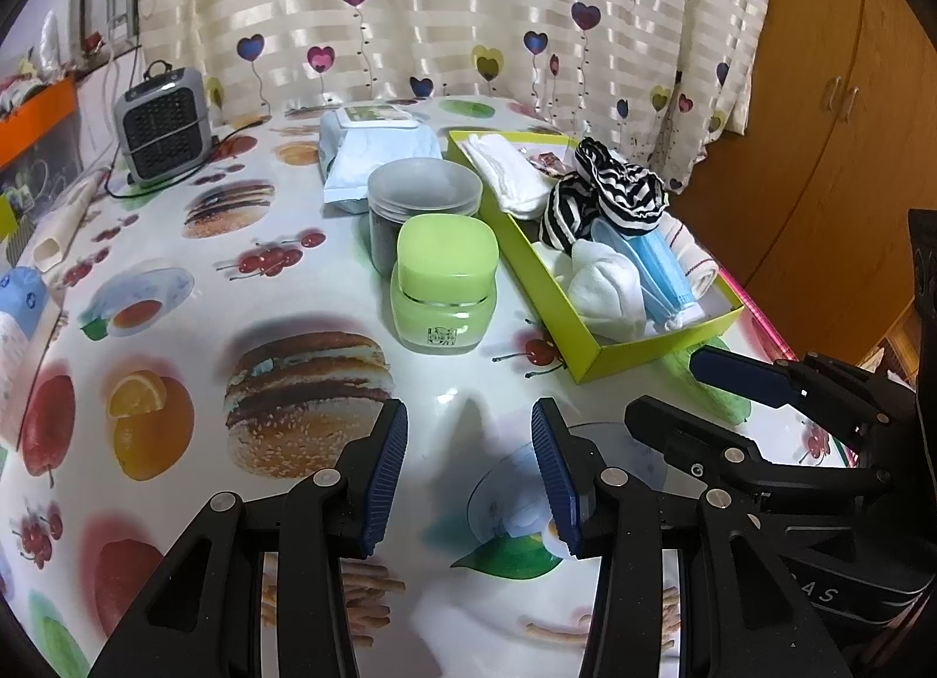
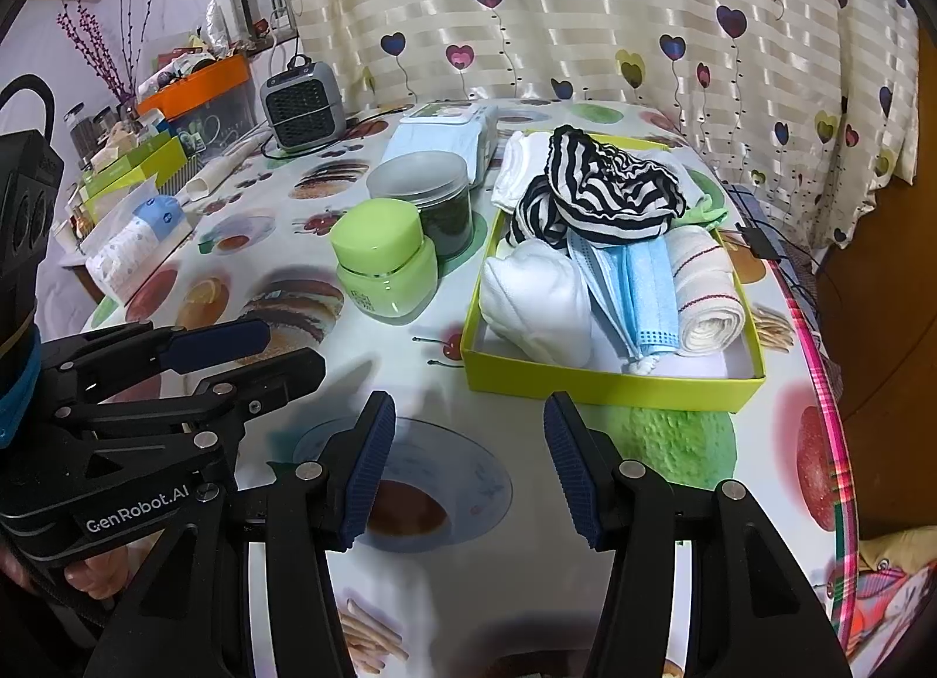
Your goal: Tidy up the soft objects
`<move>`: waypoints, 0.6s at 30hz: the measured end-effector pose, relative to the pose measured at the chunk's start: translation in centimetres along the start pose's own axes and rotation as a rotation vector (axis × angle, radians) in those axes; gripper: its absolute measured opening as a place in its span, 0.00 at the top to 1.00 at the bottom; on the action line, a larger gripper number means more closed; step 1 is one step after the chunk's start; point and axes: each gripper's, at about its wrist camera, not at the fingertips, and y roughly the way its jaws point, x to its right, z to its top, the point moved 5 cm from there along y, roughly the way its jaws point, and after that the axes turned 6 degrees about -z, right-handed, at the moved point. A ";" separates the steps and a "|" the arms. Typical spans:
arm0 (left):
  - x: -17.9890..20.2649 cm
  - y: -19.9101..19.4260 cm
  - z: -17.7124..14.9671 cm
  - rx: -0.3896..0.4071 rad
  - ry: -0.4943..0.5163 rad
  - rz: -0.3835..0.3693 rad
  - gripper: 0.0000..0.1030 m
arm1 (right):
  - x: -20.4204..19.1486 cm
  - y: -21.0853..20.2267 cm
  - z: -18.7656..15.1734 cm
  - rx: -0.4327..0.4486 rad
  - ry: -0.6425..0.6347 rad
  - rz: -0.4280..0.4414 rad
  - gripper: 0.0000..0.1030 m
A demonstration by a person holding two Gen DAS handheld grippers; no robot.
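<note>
A green jar (image 2: 386, 268) stands touching a clear-lidded jar (image 2: 423, 198); a grey heater (image 2: 303, 105) sits behind.

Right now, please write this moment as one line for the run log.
left gripper: open, empty | right gripper: open, empty | green box: holds striped cloth, masks, rolled towel

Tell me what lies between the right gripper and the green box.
Only bare tablecloth separates the right gripper from the green box, seen in the right wrist view.

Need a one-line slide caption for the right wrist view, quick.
Both grippers, right and left, open and empty before a green box packed with striped cloth, masks and rolled towel.
</note>
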 end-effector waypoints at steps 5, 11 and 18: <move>0.1 0.0 0.0 0.000 0.000 0.000 0.58 | 0.0 0.0 0.0 0.000 -0.002 0.000 0.47; 0.1 -0.1 0.0 0.000 0.001 0.002 0.58 | 0.2 -0.1 0.2 0.000 -0.002 -0.001 0.47; 0.2 -0.1 0.0 -0.001 0.001 0.002 0.58 | 0.2 -0.1 0.2 0.000 -0.002 -0.001 0.47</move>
